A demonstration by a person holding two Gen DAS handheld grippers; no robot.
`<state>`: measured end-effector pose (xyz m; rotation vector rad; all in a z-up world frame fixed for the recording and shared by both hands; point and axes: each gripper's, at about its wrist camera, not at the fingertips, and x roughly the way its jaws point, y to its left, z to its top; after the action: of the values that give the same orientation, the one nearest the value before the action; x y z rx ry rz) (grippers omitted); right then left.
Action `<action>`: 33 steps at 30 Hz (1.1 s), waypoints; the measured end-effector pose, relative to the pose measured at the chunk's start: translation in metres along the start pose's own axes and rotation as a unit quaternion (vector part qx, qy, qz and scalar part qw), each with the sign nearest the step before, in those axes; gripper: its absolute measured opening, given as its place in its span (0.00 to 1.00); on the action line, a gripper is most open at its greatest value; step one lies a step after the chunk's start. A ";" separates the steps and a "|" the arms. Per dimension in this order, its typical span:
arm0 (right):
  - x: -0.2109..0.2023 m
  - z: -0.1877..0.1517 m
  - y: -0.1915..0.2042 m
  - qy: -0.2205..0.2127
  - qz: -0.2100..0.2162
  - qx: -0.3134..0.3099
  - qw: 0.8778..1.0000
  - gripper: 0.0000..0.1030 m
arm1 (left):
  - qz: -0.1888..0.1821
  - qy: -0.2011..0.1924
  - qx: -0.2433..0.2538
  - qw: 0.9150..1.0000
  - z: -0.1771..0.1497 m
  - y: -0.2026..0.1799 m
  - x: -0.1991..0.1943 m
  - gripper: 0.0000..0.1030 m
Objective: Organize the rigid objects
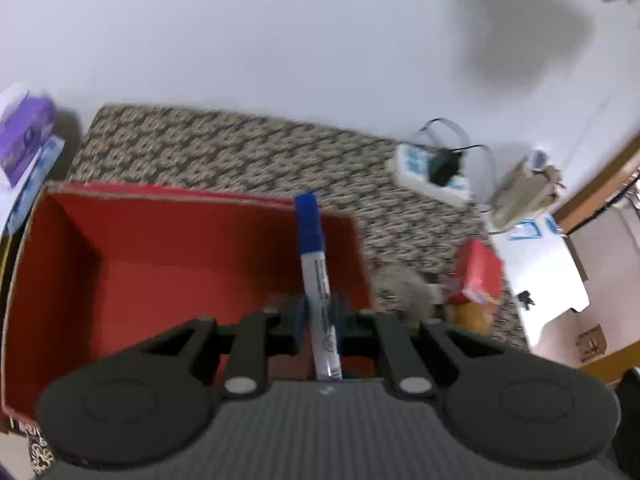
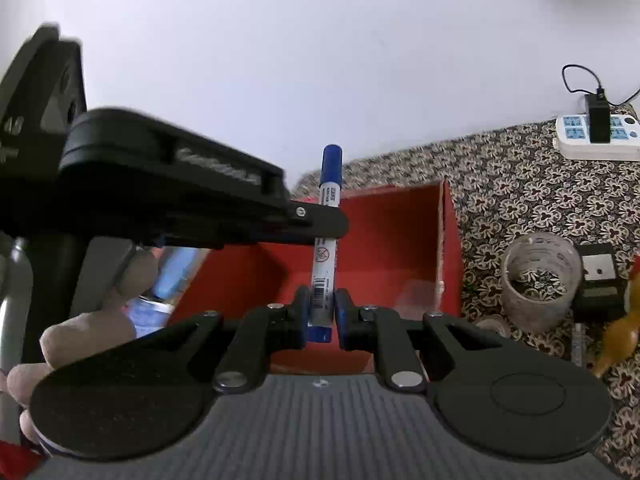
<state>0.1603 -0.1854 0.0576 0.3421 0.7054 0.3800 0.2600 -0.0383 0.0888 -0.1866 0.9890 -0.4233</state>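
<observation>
A blue-capped white marker stands between the fingers of my left gripper, which is shut on its barrel, cap pointing away. In the right wrist view the same marker stands upright. My right gripper is shut on its lower end by the barcode, while the left gripper reaches in from the left and clamps its middle. Below and behind the marker lies an open red box, its inside bare where it shows. The marker is held above the box's near right part.
On the patterned cloth right of the box stand a clear tape roll, a black block, a yellow figure and a small red carton. A power strip lies further back. A purple box sits far left. A person's hand holds the left gripper.
</observation>
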 end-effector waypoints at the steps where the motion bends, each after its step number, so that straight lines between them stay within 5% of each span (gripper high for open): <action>1: 0.011 -0.001 0.002 0.007 -0.008 -0.003 1.000 0.00 | 0.001 0.006 -0.004 1.000 0.000 0.008 0.009 0.07; 9: 0.067 -0.018 0.005 0.069 -0.062 0.002 0.996 0.00 | 0.006 0.062 -0.012 0.998 -0.006 0.044 0.059 0.07; 15: 0.064 -0.026 0.010 0.061 -0.088 -0.017 0.994 0.07 | 0.013 0.075 -0.002 0.997 -0.017 0.052 0.065 0.11; 16: 0.060 -0.027 0.010 0.054 -0.086 -0.015 0.995 0.08 | 0.014 0.067 0.003 0.998 -0.018 0.051 0.061 0.23; 17: 0.055 -0.028 0.009 0.046 -0.083 -0.011 0.995 0.09 | 0.018 0.058 0.006 0.998 -0.018 0.050 0.056 0.48; 19: 0.049 -0.029 0.008 0.033 -0.082 -0.006 0.996 0.10 | 0.032 0.034 0.011 0.999 -0.018 0.047 0.044 0.69; 23: 0.033 -0.033 0.009 0.011 -0.082 0.003 0.997 0.11 | 0.069 -0.017 0.054 0.996 -0.022 0.028 0.019 0.70; 33: 0.017 -0.041 0.013 -0.002 -0.096 0.000 0.995 0.11 | 0.130 -0.055 0.085 0.986 -0.038 0.003 -0.012 0.72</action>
<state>0.1415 -0.1594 0.0244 0.2723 0.7275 0.1959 0.2232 -0.0289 0.0764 0.0734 0.8493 -0.2531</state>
